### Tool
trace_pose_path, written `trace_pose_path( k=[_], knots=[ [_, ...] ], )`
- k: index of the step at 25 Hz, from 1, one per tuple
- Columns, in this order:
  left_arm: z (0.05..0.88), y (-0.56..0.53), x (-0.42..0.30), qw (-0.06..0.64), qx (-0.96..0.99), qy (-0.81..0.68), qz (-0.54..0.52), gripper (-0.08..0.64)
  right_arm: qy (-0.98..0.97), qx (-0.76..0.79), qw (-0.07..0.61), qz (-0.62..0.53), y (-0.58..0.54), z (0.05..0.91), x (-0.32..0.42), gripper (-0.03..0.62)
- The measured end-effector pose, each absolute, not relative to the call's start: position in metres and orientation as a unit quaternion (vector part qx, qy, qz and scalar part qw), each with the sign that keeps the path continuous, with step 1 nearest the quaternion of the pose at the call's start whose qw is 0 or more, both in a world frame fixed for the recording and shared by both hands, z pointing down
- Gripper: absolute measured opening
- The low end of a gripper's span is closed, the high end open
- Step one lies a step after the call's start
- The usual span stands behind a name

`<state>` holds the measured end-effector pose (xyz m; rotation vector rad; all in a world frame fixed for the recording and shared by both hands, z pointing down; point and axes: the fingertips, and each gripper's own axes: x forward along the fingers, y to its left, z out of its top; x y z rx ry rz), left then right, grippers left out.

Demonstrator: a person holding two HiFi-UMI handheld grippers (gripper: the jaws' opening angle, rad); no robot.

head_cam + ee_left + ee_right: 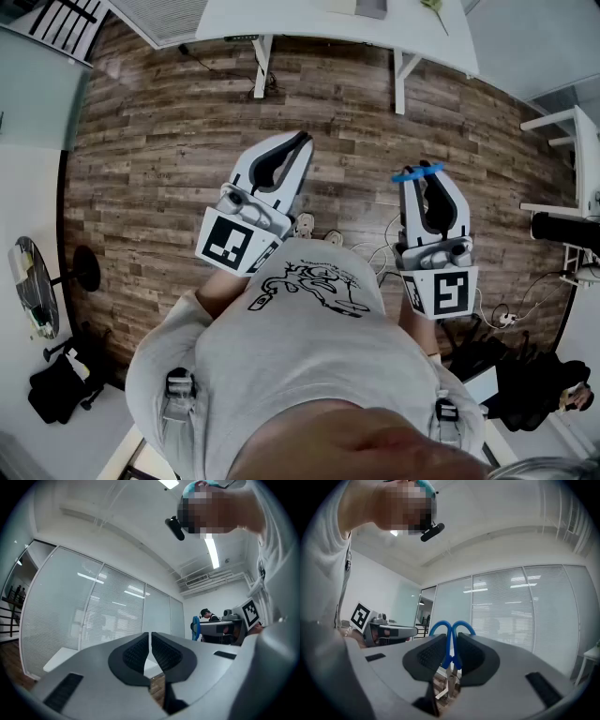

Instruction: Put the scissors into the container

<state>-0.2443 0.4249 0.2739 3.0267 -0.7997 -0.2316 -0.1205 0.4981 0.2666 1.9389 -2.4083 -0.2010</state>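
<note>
My right gripper (pixel 421 178) is held up in front of the person's chest, shut on a pair of scissors (pixel 417 172). In the right gripper view the blue handle loops (pixel 451 629) stick out past the pads and the metal blades (pixel 449 682) hang back toward the gripper body. My left gripper (pixel 296 142) is raised beside it, tilted to the right, with its jaws together and nothing between them. In the left gripper view the dark pads (pixel 138 652) nearly touch. No container shows in any view.
Below lies a wood-plank floor (pixel 159 150). A white table (pixel 328 23) stands at the far edge, with cables (pixel 380 253) on the floor near the person's feet. A black bag (pixel 58 389) and a round stand (pixel 80 272) are at the left. Glass partitions (pixel 525 606) surround the room.
</note>
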Motion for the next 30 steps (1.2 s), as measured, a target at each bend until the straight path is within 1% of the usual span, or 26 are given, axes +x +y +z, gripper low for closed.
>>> trace_pose_path(
  k=[9,20,30],
  knots=[
    [0.278,0.417,-0.252,0.010,0.965,-0.251,-0.072,0.032,-0.774,0.630,0.012,-0.064,0.489,0.266,-0.127,0.089],
    [0.287,0.388,-0.282,0.015,0.967,-0.245,-0.063,0.032,-0.772,0.632,0.012,-0.057,0.459,0.273,-0.156,0.087],
    [0.287,0.354,-0.277,0.015,0.967,-0.244,-0.065,0.032,-0.773,0.630,0.017,-0.063,0.423,0.272,-0.150,0.087]
  ],
)
